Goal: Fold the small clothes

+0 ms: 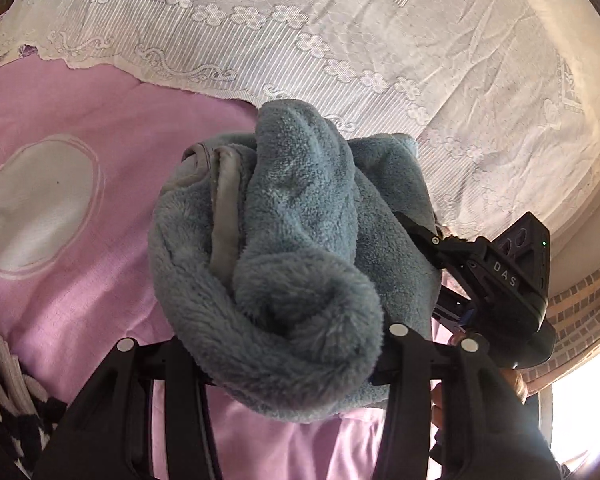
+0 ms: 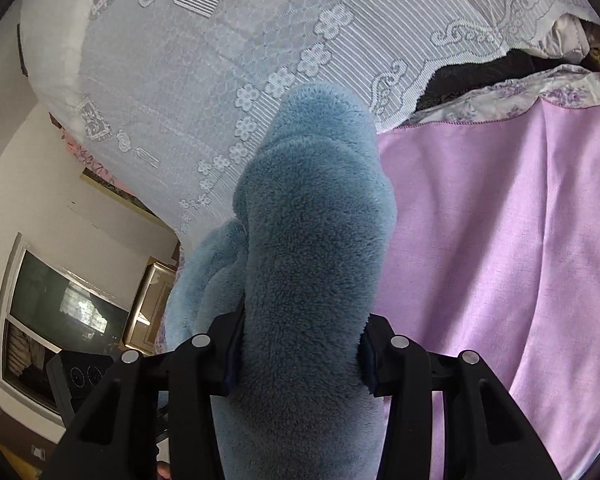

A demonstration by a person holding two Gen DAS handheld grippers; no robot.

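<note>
Both tongs clamp one fluffy blue fleece garment (image 1: 284, 264), bunched thick, above the pink sheet (image 1: 80, 260): left tongs (image 1: 296, 368), right tongs (image 2: 296, 356). Only the left view shows its grey trim (image 1: 224, 216); farther back lies a lace cover (image 1: 340, 40).

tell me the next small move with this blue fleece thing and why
Probably lower it onto the pink sheet and spread it flat. Both the left gripper and right gripper clamp the blue fleece garment, which hangs bunched in a lump above the bed, too crumpled to fold.
</note>
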